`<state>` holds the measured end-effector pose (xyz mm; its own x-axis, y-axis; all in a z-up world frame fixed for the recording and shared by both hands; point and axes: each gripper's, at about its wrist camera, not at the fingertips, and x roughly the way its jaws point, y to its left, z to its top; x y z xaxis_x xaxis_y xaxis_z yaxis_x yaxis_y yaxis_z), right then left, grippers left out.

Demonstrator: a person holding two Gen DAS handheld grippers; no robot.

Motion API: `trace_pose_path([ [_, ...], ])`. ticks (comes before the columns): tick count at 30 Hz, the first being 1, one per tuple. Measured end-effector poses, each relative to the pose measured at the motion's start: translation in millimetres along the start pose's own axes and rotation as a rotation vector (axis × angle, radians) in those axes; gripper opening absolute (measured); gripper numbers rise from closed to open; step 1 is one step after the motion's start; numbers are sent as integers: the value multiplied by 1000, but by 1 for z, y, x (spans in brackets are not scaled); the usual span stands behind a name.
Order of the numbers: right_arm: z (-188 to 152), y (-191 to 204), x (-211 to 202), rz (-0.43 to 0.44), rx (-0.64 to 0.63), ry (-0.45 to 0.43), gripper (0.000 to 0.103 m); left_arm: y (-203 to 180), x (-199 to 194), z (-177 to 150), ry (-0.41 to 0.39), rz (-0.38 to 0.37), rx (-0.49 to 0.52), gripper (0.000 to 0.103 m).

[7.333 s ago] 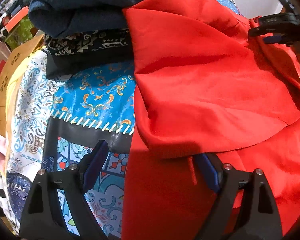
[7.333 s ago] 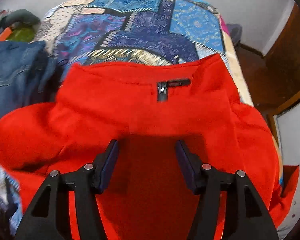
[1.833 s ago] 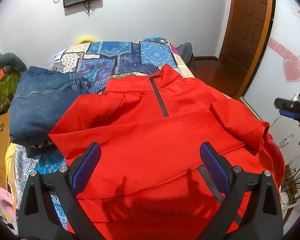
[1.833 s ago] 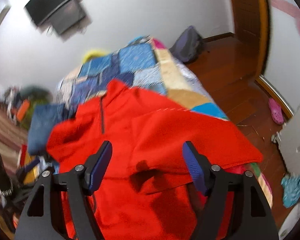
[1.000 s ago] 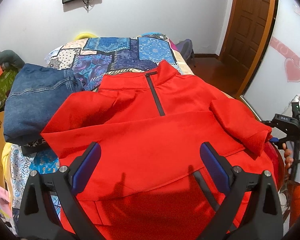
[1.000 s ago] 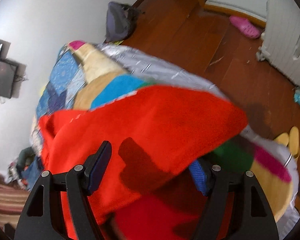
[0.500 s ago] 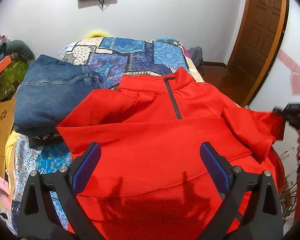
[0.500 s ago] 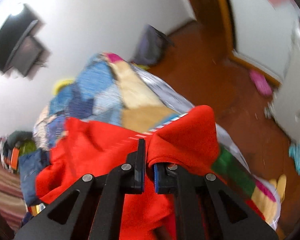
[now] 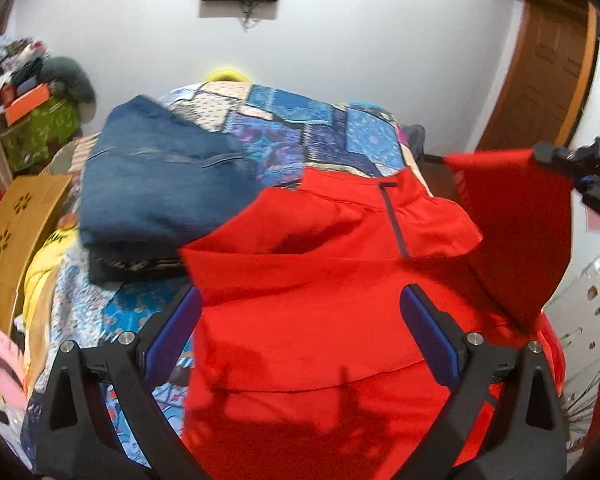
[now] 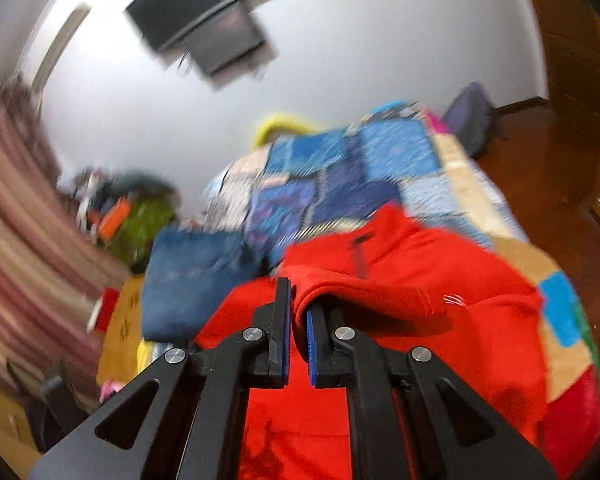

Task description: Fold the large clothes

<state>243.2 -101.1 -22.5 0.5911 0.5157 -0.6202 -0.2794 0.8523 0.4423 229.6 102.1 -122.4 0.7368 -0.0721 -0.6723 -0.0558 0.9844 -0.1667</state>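
Note:
A red zip-neck pullover [image 9: 324, 304] lies front up on the patchwork bed, its left sleeve folded across the chest. My left gripper [image 9: 300, 328] is open and empty, hovering over the pullover's lower body. My right gripper [image 10: 298, 320] is shut on the red right sleeve [image 10: 364, 288] near its cuff. In the left wrist view the right gripper [image 9: 556, 156] holds that sleeve [image 9: 512, 224] lifted and stretched above the bed's right side.
A folded stack with blue jeans [image 9: 160, 184] on top lies left of the pullover on the patchwork bedspread [image 9: 308, 128]. A wooden board [image 9: 16, 232] stands at the bed's left. A brown door [image 9: 540, 68] and wood floor [image 10: 540, 168] are to the right.
My right gripper, shut on the sleeve, has lifted it higher and carried it inward over the pullover. My left gripper has stayed open and dropped closer to the pullover.

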Motion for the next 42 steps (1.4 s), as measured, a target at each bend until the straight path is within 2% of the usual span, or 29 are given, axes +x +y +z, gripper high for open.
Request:
trace_pose_path([
  [4,-25,19,51,17,-50,158,6,35,-8,-11,6,29,-55,100],
  [7,-56,28,97,48,-45,329,6,56,-13,-20,13,54,-86,100],
  [12,-102,31,128,51,-53,518,6,84,-12,-37,47,95,-129,100],
  [14,-104,32,126,53,-63,557,6,88,-9,-42,62,97,-139,100],
  [17,-97,31,107,42,-90,519,6,86,-5,-46,82,76,-147,100],
  [21,-67,24,70,30,-125,400,9,71,5,-43,109,19,-149,100],
  [24,-51,12,42,5,-137,306,21,52,14,-38,124,-4,-118,100],
  [26,-43,2,27,-27,-141,241,36,36,21,-34,133,-4,-75,100],
  [30,-30,-27,-6,-114,-148,138,41,1,37,-29,164,-6,19,100],
  [33,-24,-52,-25,-174,-136,100,42,-26,52,-26,188,-9,95,100],
  [36,-23,-75,-44,-244,-132,61,54,-53,71,-24,222,-11,167,100],
  [39,-27,-99,-59,-316,-123,42,56,-73,95,-26,274,-4,219,100],
  [42,-35,-121,-60,-358,-100,66,56,-85,117,-31,331,3,250,96],
])
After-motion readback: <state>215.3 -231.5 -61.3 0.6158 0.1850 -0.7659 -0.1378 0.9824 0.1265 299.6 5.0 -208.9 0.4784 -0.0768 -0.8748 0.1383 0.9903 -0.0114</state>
